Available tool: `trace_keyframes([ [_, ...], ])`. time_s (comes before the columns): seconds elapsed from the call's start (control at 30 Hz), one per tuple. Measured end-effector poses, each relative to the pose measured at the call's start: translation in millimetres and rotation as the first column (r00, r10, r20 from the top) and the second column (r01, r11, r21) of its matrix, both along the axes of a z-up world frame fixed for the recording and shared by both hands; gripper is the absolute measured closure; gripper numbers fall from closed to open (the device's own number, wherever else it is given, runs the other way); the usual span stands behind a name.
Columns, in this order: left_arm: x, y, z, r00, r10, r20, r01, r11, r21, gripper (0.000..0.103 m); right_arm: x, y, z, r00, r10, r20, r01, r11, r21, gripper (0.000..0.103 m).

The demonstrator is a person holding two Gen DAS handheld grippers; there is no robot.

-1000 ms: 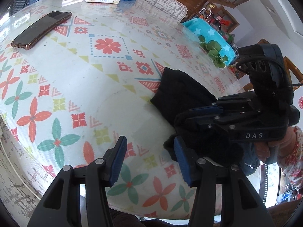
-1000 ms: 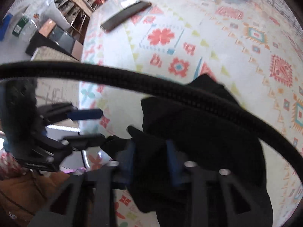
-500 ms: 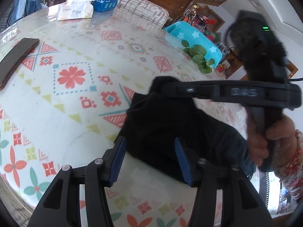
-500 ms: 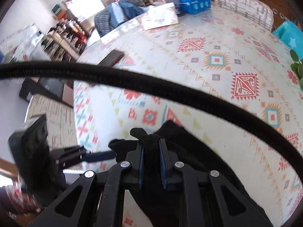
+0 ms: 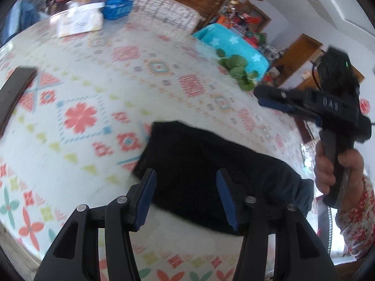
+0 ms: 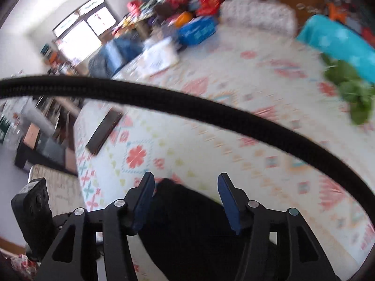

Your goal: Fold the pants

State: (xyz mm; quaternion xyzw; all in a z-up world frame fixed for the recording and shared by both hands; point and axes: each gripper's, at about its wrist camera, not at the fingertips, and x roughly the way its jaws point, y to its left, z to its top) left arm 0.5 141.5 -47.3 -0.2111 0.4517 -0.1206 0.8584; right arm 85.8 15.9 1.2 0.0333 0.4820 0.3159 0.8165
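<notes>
Pants [image 5: 211,171] folded on patterned table [image 5: 98,75], left hand-held gripper [image 5: 185,196] agape and empty, right hand-held gripper [image 6: 185,201] opening, empty.

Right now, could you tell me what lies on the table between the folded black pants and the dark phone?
Only bare patterned tablecloth, with a red flower motif. Nothing stands between the pants and the phone; the left wrist view shows this best.

My right gripper [image 6: 186,201] is opening its blue-padded jaws above the folded black fabric pants [image 6: 194,229], pads not touching cloth. A thick black braided cable [image 6: 187,113] is arcing across the patterned floral tablecloth [image 6: 211,149]. A dark flat phone [image 6: 104,131] is lying left.
</notes>
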Motion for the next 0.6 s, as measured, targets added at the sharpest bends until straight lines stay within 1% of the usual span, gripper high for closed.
trace_keyframes([
  [0.03, 8, -10, 3, 0.999, -0.038, 0.016, 0.038, 0.999, 0.003, 0.049, -5, -29, 1, 0.997, -0.071, -0.010, 0.071, 0.997, 0.003, 0.042],
  [0.1, 21, -27, 5, 0.996, -0.088, 0.023, 0.088, 0.996, 0.003, 0.047, -16, -67, -4, 0.986, -0.166, -0.026, 0.166, 0.986, -0.007, 0.042],
  [0.2, 39, -59, -5, 0.984, -0.181, 0.003, 0.180, 0.983, 0.017, 0.047, -45, -129, -26, 0.946, -0.316, -0.073, 0.313, 0.949, -0.047, 0.042],
  [0.23, 42, -69, -10, 0.979, -0.205, -0.009, 0.206, 0.978, 0.025, 0.047, -58, -149, -38, 0.922, -0.375, -0.095, 0.369, 0.926, -0.077, 0.042],
  [0.33, 43, -92, -25, 0.965, -0.257, -0.056, 0.261, 0.963, 0.062, 0.047, -84, -192, -63, 0.867, -0.489, -0.093, 0.467, 0.864, -0.189, 0.042],
  [0.4, 41, -101, -35, 0.959, -0.267, -0.094, 0.275, 0.958, 0.085, 0.047, -101, -224, -74, 0.825, -0.558, -0.090, 0.533, 0.821, -0.203, 0.042],
  [0.43, 40, -101, -39, 0.959, -0.261, -0.111, 0.271, 0.958, 0.094, 0.047, -110, -245, -81, 0.794, -0.602, -0.081, 0.575, 0.788, -0.222, 0.042],
  [0.47, 36, -102, -41, 0.960, -0.252, -0.126, 0.265, 0.959, 0.101, 0.047, -114, -258, -84, 0.775, -0.628, -0.076, 0.600, 0.767, -0.226, 0.042],
  [0.5, 35, -102, -44, 0.960, -0.241, -0.142, 0.257, 0.960, 0.107, 0.047, -119, -273, -88, 0.757, -0.648, -0.087, 0.622, 0.755, -0.207, 0.043],
  [0.53, 32, -102, -45, 0.961, -0.229, -0.154, 0.247, 0.963, 0.110, 0.047, -124, -287, -91, 0.739, -0.665, -0.105, 0.643, 0.743, -0.185, 0.047],
  [0.57, 29, -104, -41, 0.963, -0.221, -0.155, 0.240, 0.965, 0.110, 0.047, -129, -305, -92, 0.715, -0.685, -0.139, 0.670, 0.729, -0.141, 0.056],
  [0.6, 25, -107, -34, 0.965, -0.221, -0.141, 0.237, 0.965, 0.109, 0.047, -133, -314, -91, 0.705, -0.691, -0.160, 0.684, 0.722, -0.103, 0.061],
])
